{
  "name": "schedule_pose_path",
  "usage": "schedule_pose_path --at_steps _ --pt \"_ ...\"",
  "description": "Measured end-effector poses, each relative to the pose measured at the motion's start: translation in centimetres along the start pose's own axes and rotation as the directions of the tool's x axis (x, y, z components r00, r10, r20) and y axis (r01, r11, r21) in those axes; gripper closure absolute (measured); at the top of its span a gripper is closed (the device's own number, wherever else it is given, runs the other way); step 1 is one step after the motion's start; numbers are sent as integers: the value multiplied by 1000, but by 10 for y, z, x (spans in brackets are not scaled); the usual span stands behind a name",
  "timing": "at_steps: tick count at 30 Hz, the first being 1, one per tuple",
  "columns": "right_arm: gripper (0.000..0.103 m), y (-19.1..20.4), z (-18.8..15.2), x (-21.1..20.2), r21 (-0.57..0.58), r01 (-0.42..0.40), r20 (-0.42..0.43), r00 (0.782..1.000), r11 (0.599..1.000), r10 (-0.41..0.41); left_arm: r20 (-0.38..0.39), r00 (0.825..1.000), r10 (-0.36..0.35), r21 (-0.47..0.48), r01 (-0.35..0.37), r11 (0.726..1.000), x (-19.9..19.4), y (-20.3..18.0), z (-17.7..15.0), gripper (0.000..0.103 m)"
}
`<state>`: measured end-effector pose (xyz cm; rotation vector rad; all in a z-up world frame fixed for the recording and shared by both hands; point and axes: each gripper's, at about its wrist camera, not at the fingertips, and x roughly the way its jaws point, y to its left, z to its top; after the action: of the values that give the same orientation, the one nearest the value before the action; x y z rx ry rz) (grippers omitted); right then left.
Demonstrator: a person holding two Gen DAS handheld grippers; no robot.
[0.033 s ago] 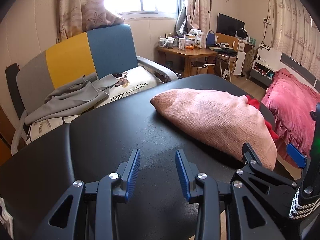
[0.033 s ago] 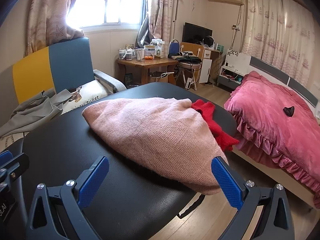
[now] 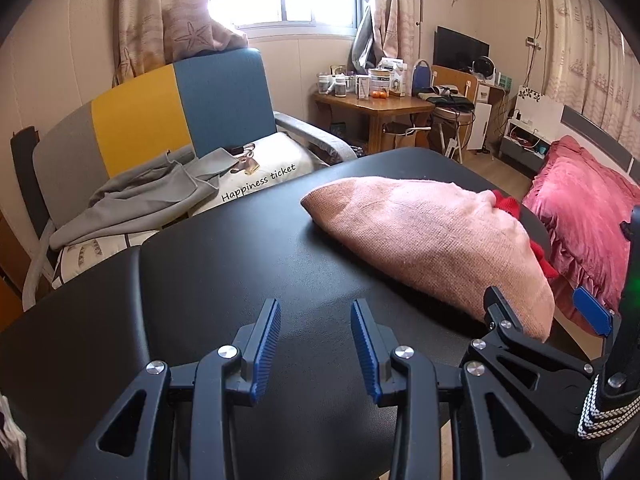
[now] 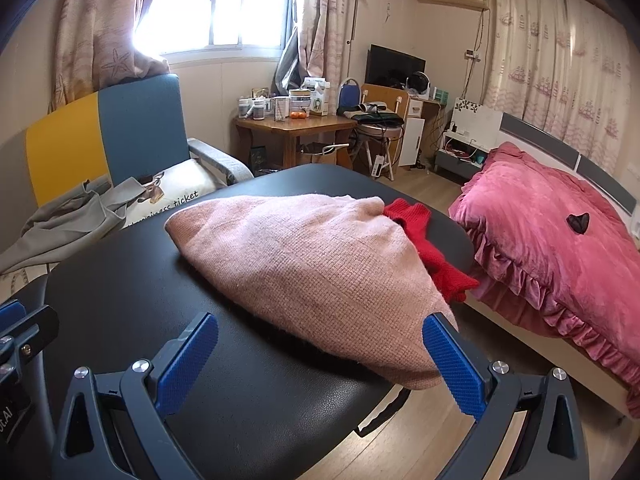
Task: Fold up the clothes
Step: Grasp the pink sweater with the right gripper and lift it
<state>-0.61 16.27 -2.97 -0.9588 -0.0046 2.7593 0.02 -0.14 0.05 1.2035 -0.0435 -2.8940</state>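
Pink sweater (image 4: pixel 312 276) lies in a folded mound on the black table (image 3: pixel 224 280), toward its bed-side edge, with a red garment (image 4: pixel 424 244) tucked under its far side. Your right gripper (image 4: pixel 320 364) hangs at the sweater's near corner, fingers spread wide, nothing pinched, probably lined up to take that hem. Your left gripper (image 3: pixel 314 350) hovers over bare table beside the sweater, fingers half apart and empty, likely waiting to pin or grab. Grey cloth (image 3: pixel 136 204) sits off the table on the chair (image 3: pixel 216 92), likely next.

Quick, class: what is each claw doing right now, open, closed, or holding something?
Left claw: open, holding nothing, over the table.
Right claw: wide open, holding nothing, the sweater between its jaws.
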Motion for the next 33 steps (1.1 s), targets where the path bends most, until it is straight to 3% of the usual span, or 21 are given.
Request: schedule_pose_path --at_steps 4,8,10,12,14,16,18,19,20,21,22,23,26,27,29,30,31,33 --pt "0 -1 2 -3 -10 6 -5 1000 1000 -6 -1 1000 -20 -10 19 1000 0 10 -4 66" --pt "0 4 -7 4 -17 -9 -11 1000 1000 9 -84 995 -61 -1 61 998 14 12 -11 66" --pt "0 2 -11 7 -17 -47 -26 999 999 46 -160 973 -165 -43 160 986 27 19 -20 66" --pt "0 -4 -15 10 -13 -105 -45 994 994 104 -238 927 -291 -126 268 955 46 29 -37 64" --pt "0 -20 -17 13 37 -243 -32 969 969 244 -312 858 -408 -230 348 909 68 40 -57 64" --pt "0 -42 -19 15 104 -381 7 924 919 383 -346 867 -358 -214 298 930 77 47 -81 66" --pt "0 -69 -14 28 187 -487 38 872 853 489 -337 848 -409 -251 338 907 79 60 -98 66" --pt "0 -81 -8 36 224 -497 40 864 838 502 -332 839 -432 -269 355 895 79 67 -106 66" --pt "0 -94 -1 43 259 -506 42 857 822 514 -328 845 -423 -281 340 897 78 76 -114 66" --pt "0 -106 6 49 272 -516 63 852 812 520 -323 866 -382 -263 306 915 75 91 -113 66" --pt "0 -117 16 56 273 -511 76 856 815 511 -311 885 -346 -246 277 929 70 101 -119 66" --pt "0 -129 27 67 286 -480 69 874 830 481 -306 894 -327 -254 255 933 66 111 -125 64" --pt "0 -155 47 112 385 -465 29 870 797 493 -331 891 -311 -336 196 921 61 144 -146 64" --pt "0 -162 53 131 426 -430 -6 879 796 478 -348 887 -303 -359 172 917 61 153 -153 64" --pt "0 -167 60 164 479 -418 -58 862 772 503 -348 886 -307 -409 151 900 61 169 -163 68" --pt "0 -166 63 174 483 -414 -74 859 772 507 -336 886 -319 -438 153 886 60 176 -168 68" --pt "0 -162 67 186 469 -379 -107 872 798 477 -325 888 -324 -462 150 874 56 179 -170 68" --pt "1 -160 71 203 469 -333 -141 886 818 441 -329 905 -271 -458 98 884 48 175 -169 67"
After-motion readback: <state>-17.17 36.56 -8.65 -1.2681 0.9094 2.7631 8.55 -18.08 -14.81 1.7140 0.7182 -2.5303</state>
